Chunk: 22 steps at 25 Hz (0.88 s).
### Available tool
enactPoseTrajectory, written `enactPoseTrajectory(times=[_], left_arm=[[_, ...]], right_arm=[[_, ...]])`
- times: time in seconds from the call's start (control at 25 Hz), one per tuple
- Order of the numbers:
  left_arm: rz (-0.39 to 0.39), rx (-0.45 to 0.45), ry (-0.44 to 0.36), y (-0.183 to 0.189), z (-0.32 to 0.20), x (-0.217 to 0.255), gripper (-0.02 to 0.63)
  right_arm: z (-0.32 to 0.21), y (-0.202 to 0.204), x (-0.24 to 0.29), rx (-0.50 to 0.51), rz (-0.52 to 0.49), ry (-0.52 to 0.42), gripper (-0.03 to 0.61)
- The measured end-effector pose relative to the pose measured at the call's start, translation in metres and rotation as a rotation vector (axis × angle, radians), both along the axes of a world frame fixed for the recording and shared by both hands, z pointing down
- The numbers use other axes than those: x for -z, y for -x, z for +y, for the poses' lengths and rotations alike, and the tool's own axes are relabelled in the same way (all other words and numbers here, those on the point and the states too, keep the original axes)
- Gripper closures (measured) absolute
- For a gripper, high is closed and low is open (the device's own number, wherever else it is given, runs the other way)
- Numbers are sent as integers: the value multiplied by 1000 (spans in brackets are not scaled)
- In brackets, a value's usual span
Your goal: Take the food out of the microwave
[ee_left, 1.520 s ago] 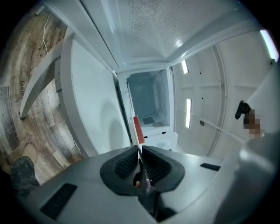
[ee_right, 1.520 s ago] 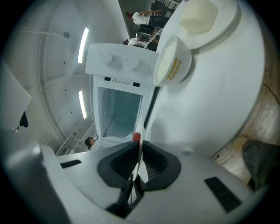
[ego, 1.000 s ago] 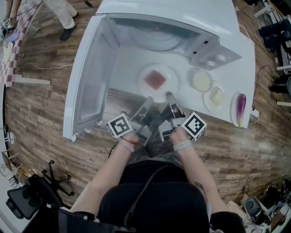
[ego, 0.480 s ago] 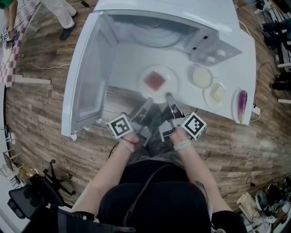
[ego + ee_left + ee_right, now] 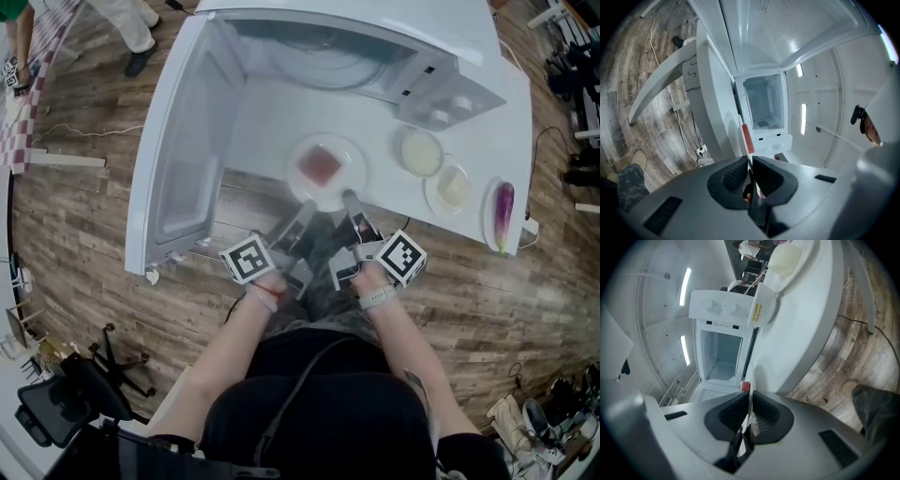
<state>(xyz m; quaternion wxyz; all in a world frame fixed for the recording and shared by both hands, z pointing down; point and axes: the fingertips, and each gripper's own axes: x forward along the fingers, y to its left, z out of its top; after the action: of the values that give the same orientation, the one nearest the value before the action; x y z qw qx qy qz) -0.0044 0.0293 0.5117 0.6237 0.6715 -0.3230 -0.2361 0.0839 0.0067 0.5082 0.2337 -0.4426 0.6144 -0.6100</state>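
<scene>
A white plate [image 5: 323,192] carrying a pink slab of meat [image 5: 322,164] hovers over the white table [image 5: 262,131], in front of the open microwave [image 5: 347,61]. Both grippers grip its near rim. My left gripper [image 5: 305,208] is shut on the rim's left part, and my right gripper [image 5: 351,199] on its right part. In the left gripper view the plate runs edge-on between the pads of the left gripper [image 5: 750,161], with the meat [image 5: 747,137] just beyond. In the right gripper view the right gripper [image 5: 750,401] pinches the same thin rim [image 5: 751,378].
The microwave door [image 5: 183,159] stands swung open to the left. Right of the plate sit two small dishes of pale food [image 5: 422,153] [image 5: 452,186] and an eggplant [image 5: 503,211]. A person's feet [image 5: 141,61] stand on the wood floor at top left.
The plate, held by both grippers, has drawn slightly toward me, away from the microwave and the small dishes. Both grips are unchanged.
</scene>
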Motion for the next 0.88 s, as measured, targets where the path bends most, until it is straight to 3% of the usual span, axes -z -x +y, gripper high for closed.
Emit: enactPoseTrajectory(times=[0.88], left_arm=[[1, 3, 11, 3, 6, -9, 578]], right_arm=[[7, 4, -10, 5, -11, 20, 537]])
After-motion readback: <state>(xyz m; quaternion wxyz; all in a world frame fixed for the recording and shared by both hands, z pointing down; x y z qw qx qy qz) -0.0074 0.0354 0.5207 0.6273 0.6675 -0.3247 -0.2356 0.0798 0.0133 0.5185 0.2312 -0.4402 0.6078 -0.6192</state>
